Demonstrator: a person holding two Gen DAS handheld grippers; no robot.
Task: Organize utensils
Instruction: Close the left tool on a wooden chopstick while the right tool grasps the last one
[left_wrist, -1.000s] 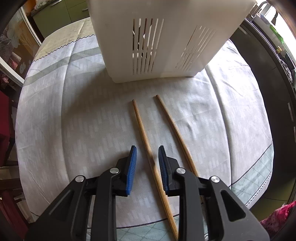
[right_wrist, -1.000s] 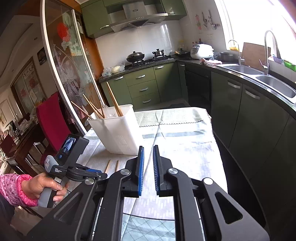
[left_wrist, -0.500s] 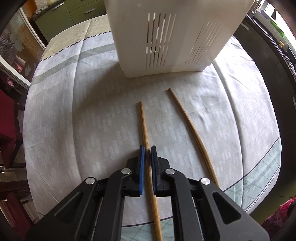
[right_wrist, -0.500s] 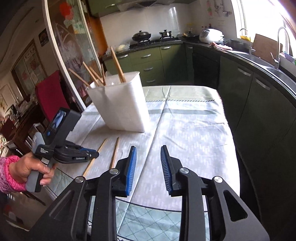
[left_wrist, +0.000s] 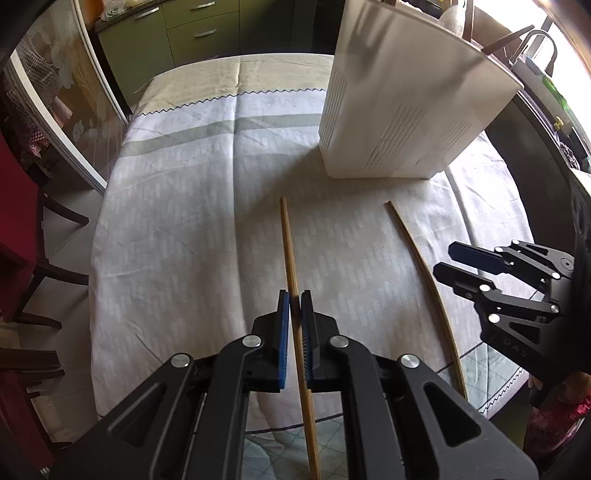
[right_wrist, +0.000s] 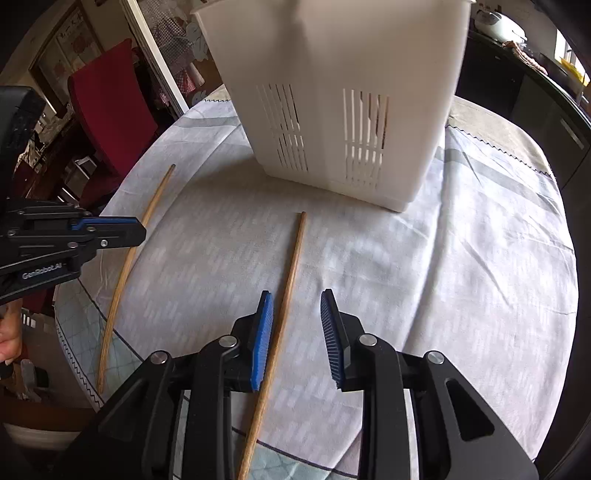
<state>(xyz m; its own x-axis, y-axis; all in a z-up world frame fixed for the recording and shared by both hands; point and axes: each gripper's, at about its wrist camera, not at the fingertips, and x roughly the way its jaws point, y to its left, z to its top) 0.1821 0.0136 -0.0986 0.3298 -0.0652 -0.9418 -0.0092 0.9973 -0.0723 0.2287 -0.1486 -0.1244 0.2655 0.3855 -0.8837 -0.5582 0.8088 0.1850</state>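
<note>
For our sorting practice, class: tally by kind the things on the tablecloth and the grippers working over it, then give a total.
Wooden chopsticks: 2
White slotted utensil holder: 1
Grippers: 2, left gripper and right gripper
Total: 5

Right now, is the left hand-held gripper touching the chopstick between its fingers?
Touching. Left wrist view: the left hand-held gripper is shut on the chopstick, no gap either side.
</note>
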